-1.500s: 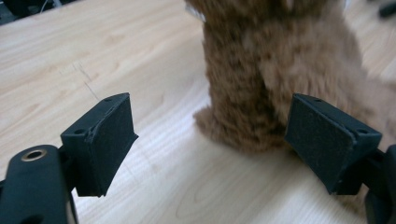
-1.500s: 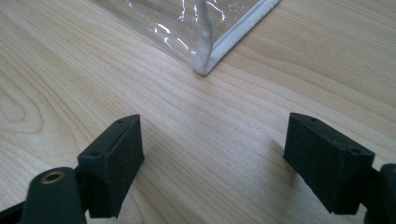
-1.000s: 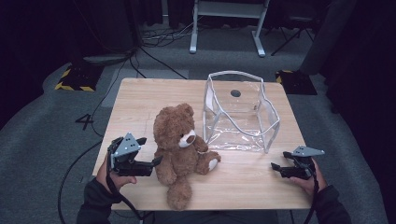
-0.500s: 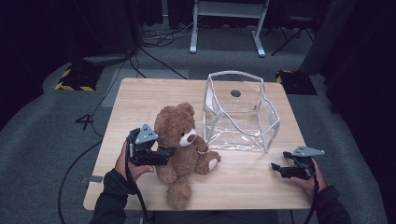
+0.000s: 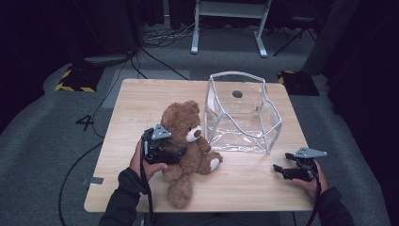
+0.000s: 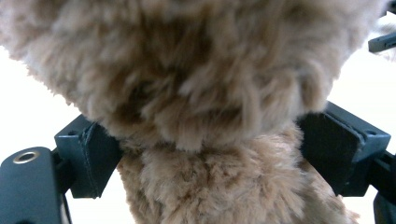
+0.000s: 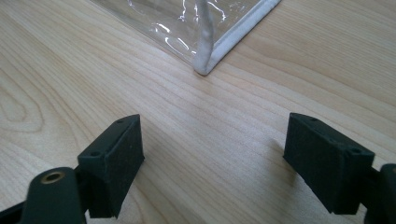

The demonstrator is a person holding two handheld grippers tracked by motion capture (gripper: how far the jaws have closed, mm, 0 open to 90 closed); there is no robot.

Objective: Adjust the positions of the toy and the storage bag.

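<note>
- We see our left gripper (image 5: 181, 153) pushed in against the teddy bear (image 5: 188, 141) from the bear's left flank, level with the torso, the grey plate riding on top
- In the left gripper view the bear's (image 6: 196, 93) fur bulges between the two black jaws, which stand wide on either side of the body; they have just been opening a little further, and we judge the pads flank the plush rather than pinch it
- Our left hand (image 5: 148, 162) holds the gripper roughly level, pointing to the right across the table (image 5: 141, 99), forearm coming up from the near edge
- The bear sits near the middle of the table, leaning toward the near edge, head toward the far side and one leg stretched to the near edge, so its long axis runs far to near, across the line of our jaws
- The clear bag (image 5: 242, 110) stands open just right of the bear and beyond it, its near wall close to the bear's raised paw; we judge a lift would carry the bear right and away
- Our right gripper (image 5: 280, 170) rests low at the right near corner, well apart from the bear, so the left hand is much the nearer
- In the right gripper view its jaws stand wide apart over bare wood, nothing between them, pointing at the bag's corner (image 7: 205, 65)
</note>
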